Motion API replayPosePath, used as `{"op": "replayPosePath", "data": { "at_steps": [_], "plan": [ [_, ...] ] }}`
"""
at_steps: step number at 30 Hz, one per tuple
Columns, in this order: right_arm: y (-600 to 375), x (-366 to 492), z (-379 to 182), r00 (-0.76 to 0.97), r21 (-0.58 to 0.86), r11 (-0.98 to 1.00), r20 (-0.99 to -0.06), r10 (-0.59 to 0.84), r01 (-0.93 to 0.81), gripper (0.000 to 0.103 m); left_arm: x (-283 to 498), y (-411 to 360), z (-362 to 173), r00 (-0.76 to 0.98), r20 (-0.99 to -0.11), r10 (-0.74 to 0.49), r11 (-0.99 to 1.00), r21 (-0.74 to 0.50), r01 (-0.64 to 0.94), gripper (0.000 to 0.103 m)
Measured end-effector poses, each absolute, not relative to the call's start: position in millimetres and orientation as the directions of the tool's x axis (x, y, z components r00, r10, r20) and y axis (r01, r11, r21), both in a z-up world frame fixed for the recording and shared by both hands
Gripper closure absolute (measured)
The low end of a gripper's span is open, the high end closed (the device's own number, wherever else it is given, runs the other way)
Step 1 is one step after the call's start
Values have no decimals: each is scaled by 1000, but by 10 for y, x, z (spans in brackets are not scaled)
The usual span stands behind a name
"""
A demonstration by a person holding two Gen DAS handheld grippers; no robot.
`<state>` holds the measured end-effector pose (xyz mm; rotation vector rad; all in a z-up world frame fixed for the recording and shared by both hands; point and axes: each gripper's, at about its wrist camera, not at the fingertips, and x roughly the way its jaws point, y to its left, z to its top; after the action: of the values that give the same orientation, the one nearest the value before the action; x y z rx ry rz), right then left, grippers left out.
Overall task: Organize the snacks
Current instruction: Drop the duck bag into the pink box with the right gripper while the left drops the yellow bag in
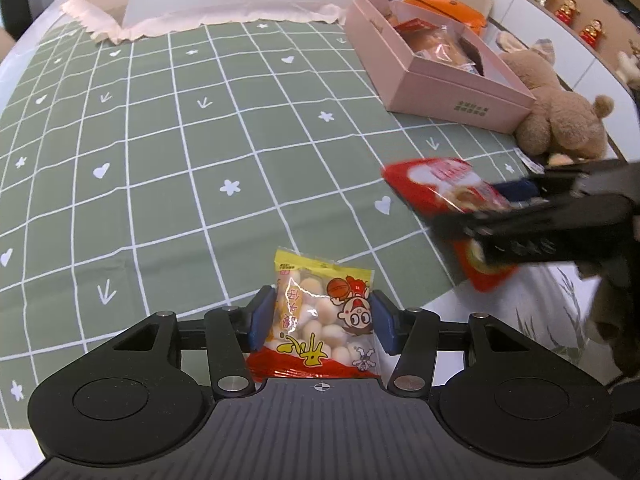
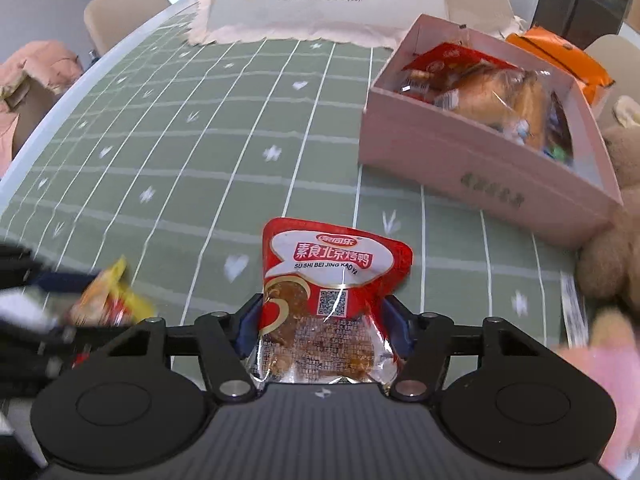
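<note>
Left wrist cam: left tongs [image 1: 322, 322] clamped on yellow snack pkt [image 1: 320, 316]; right tongs [image 2: 323, 330] clamped on red pkt [image 2: 330, 304].

The right tool [image 2: 322, 330] grips a red snack packet [image 2: 332, 300] between its blue pads above the green checked desk [image 2: 180, 152]. A pink box [image 2: 472, 160] of snacks sits ahead right; the blurred left tool [image 2: 60, 312] holds a yellow packet [image 2: 112, 300].
</note>
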<state>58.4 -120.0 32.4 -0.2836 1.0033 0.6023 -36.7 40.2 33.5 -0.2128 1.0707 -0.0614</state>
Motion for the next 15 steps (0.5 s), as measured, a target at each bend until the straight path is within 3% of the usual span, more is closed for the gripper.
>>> {"op": "replayPosePath", "data": {
  "at_steps": [4, 7, 11, 15],
  "plan": [
    [-1528, 468, 640, 416, 134, 837, -819, 395, -531, 43, -378, 443, 367, 472, -857, -205, 967, -252, -39, 49],
    [-1813, 400, 981, 492, 152, 866, -770, 406, -477, 43, -342, 423, 741, 538, -800, -265, 955, -295, 31, 50],
    [-2124, 362, 1364, 589, 127, 901, -717, 373, -415, 43, -5, 386, 1830, 705, -604, -372, 916, -364, 171, 49],
    [-2336, 345, 1596, 667, 100, 927, -667, 332, -361, 43, 499, 200, 2670, 809, -441, -388, 913, -303, 273, 48]
  ]
}}
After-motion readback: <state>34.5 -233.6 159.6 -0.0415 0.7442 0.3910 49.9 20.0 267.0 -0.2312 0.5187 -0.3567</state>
